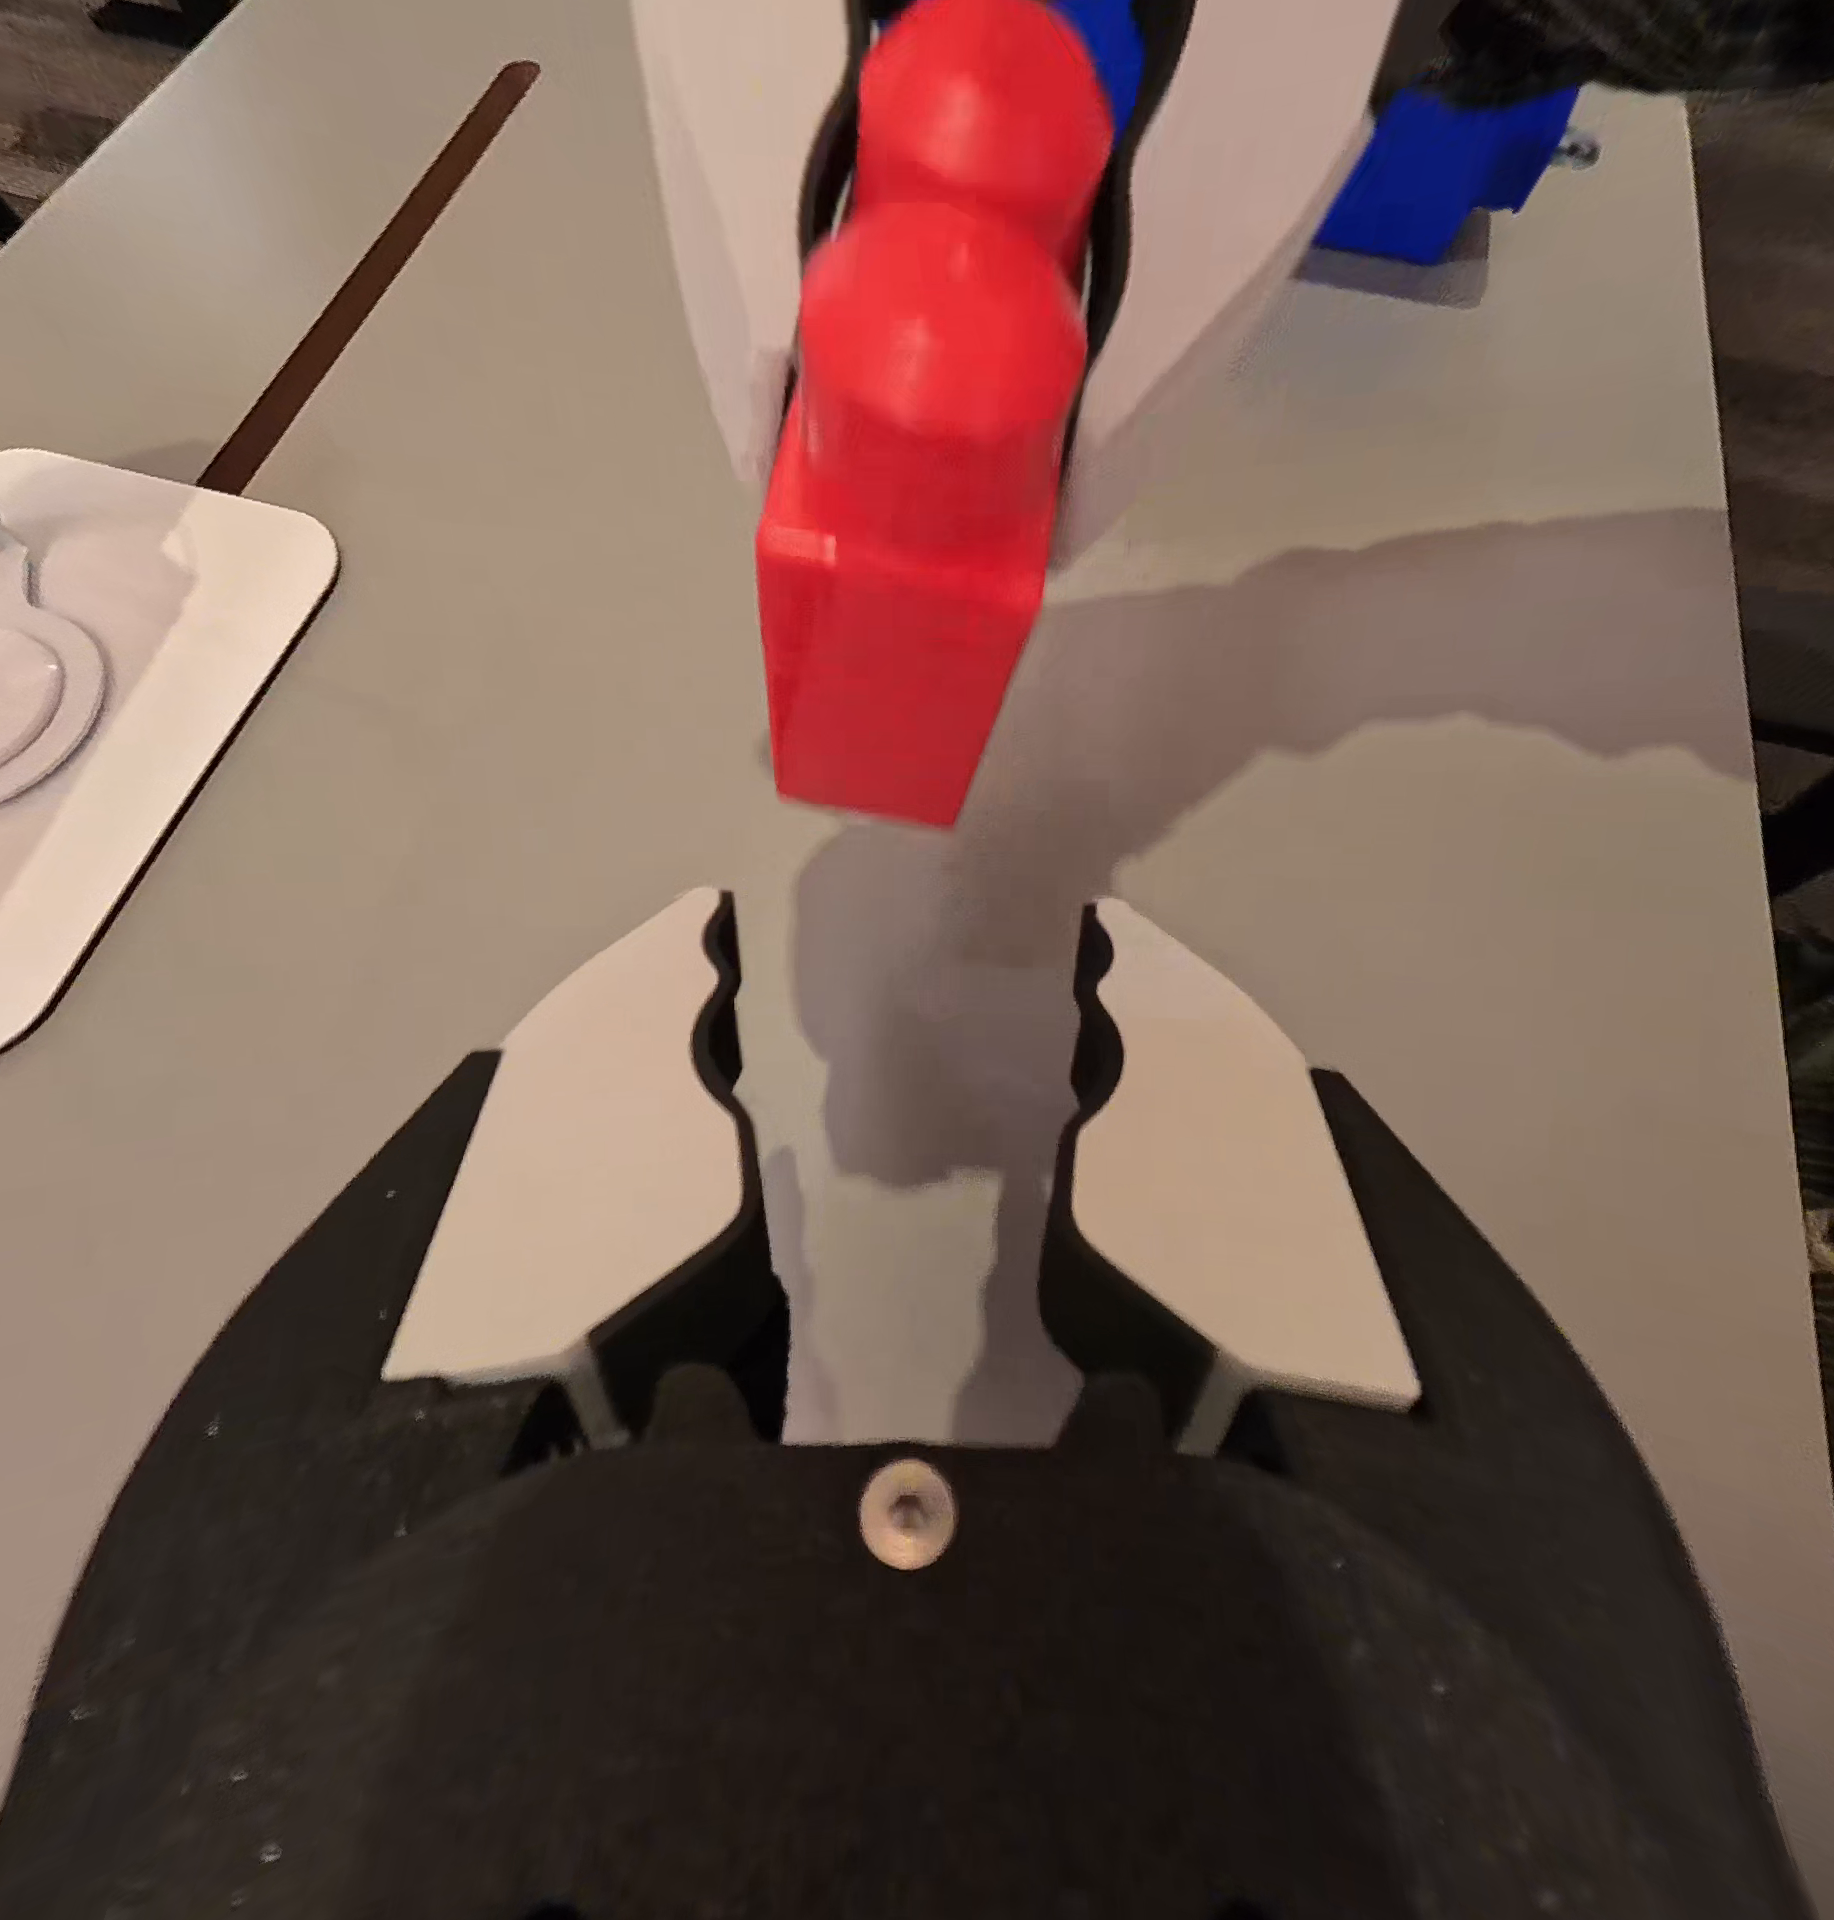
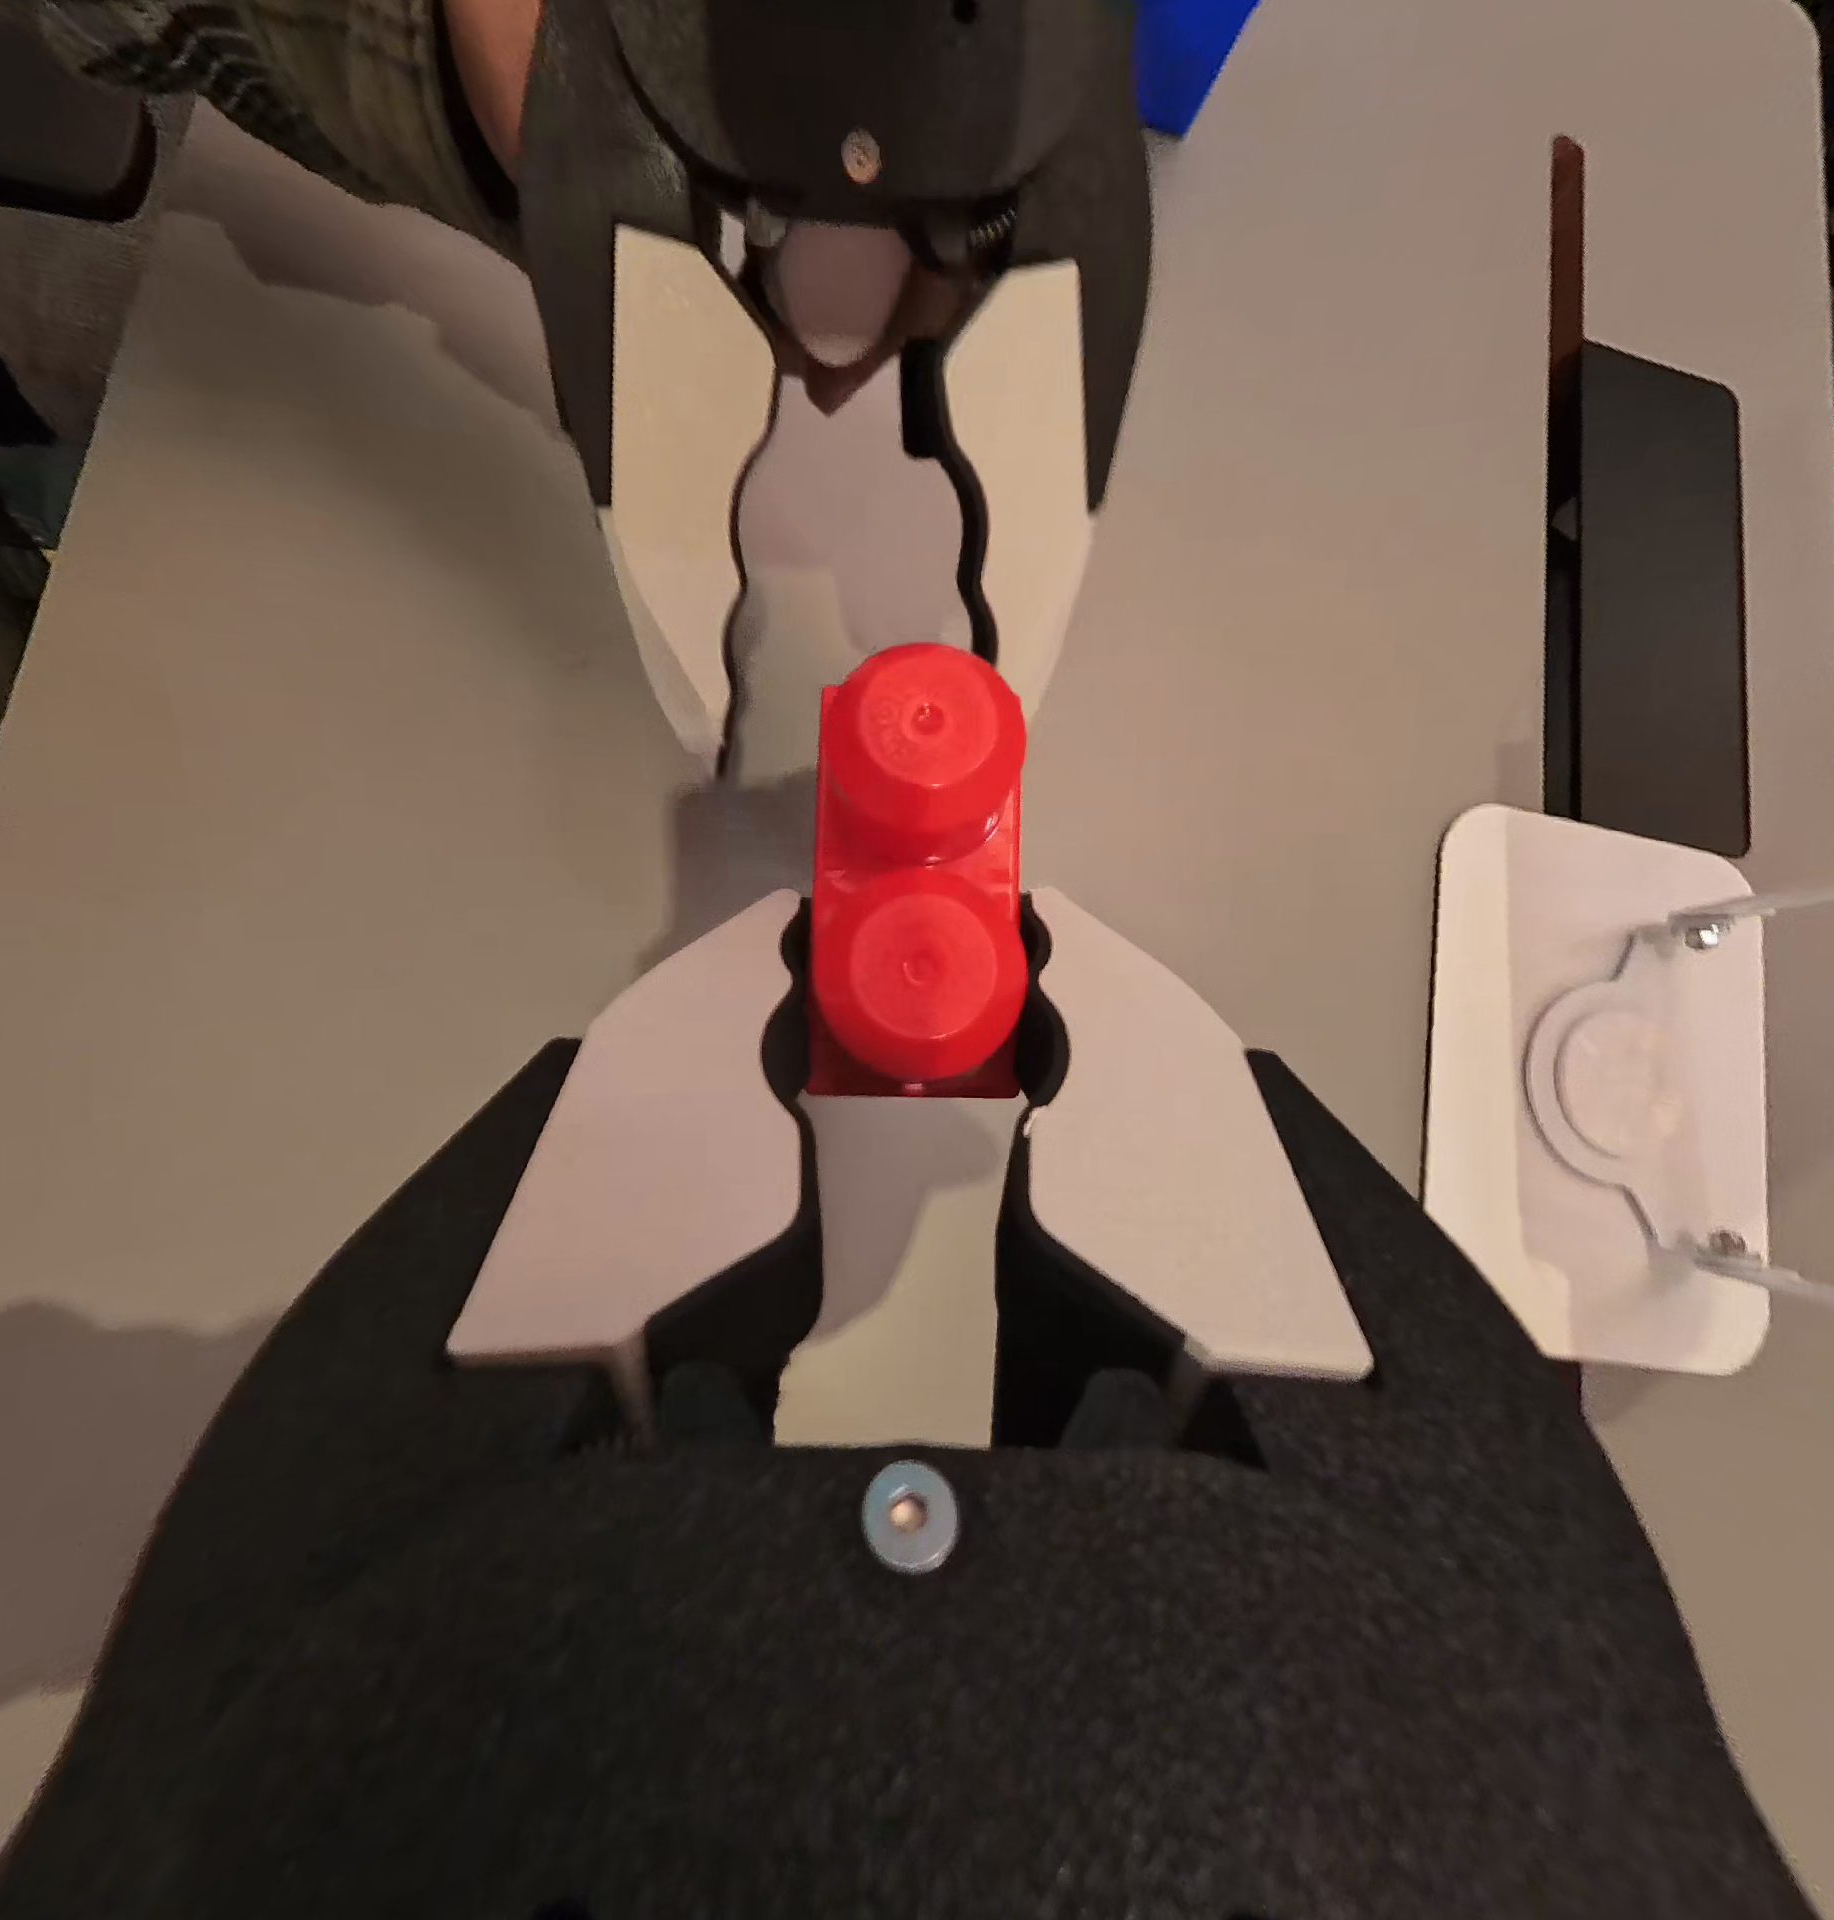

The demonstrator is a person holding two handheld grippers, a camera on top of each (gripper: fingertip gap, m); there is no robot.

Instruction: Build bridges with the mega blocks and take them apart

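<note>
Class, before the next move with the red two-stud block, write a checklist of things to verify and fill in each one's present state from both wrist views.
1. Right gripper shut on the red two-stud plastic block: ok.
2. Block held by one end only, far stud sticking out past the fingertips: ok, though the grip is short.
3. Left gripper open and empty: ok.
4. Left gripper lined up facing the block's free end: ok.
5. Block lifted off the grey table: ok, its shadow lies apart below it.
6. Blue blocks ready for bridging: cannot tell, mostly hidden.
</note>
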